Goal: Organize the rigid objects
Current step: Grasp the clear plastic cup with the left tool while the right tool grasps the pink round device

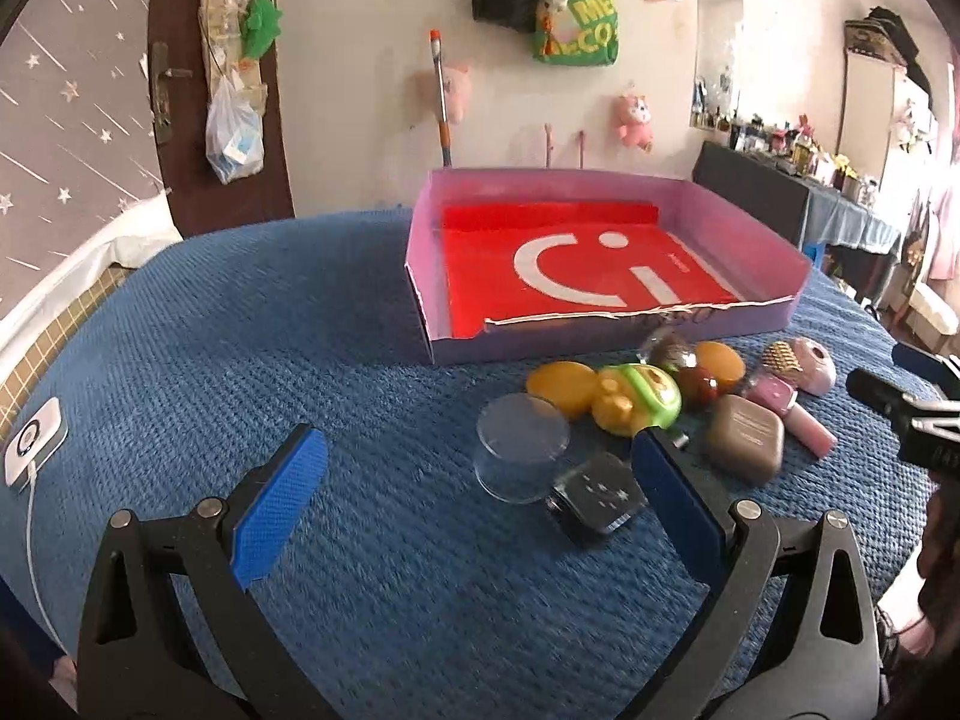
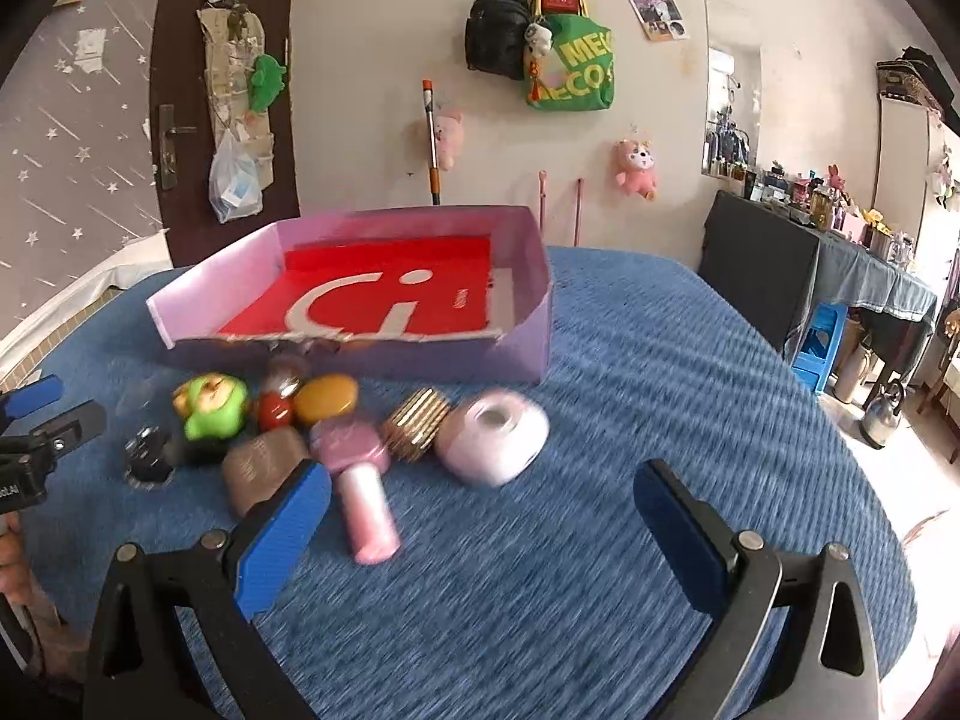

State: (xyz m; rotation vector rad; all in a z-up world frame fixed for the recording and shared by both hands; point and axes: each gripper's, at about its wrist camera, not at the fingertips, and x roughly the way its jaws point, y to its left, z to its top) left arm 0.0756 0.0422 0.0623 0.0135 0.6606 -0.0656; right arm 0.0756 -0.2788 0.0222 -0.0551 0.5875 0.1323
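One blue knitted cloth-covered table (image 1: 252, 324), carrying everything. One shallow lilac cardboard tray with a red printed liner (image 2: 543, 324) at the far side, near wall torn along the top, nothing inside but the liner.

Loose cluster just in front of tray's near wall, ten items countable:
- one brown rounded-square case (image 1: 745, 443), nearest of the right-hand group
- one pale pink round puck with a hole on top (image 2: 493, 437), far right of cluster
- one clear plastic round jar (image 1: 521, 445), upright, left end
- one green-and-yellow plastic cartoon toy (image 1: 637, 399), mid cluster
- two amber flat oval pieces: amber oval, left (image 1: 563, 389), touching toy; amber oval, right (image 1: 720, 363), behind
- one pink toy microphone with a sparkly head (image 2: 359, 486), lying flat, handle toward camera
- one gold ribbed cylinder (image 2: 417, 423), on its side between microphone head and puck
- one dark red glossy ball (image 1: 699, 387), tucked between toy and right oval
- one small black square cap with white specks (image 1: 600, 495), just beside jar

Blurred brownish item behind ball, identity unclear.

Left gripper (image 1: 477, 483): spread wide, holding nothing, jar and black cap between blue pads. Right gripper (image 2: 483, 510): spread wide, holding nothing, hovering near microphone handle and puck; left pad overlapping brown case in view, contact unclear.

One white charger puck with a cable (image 1: 33, 441) at table's left edge, well apart.
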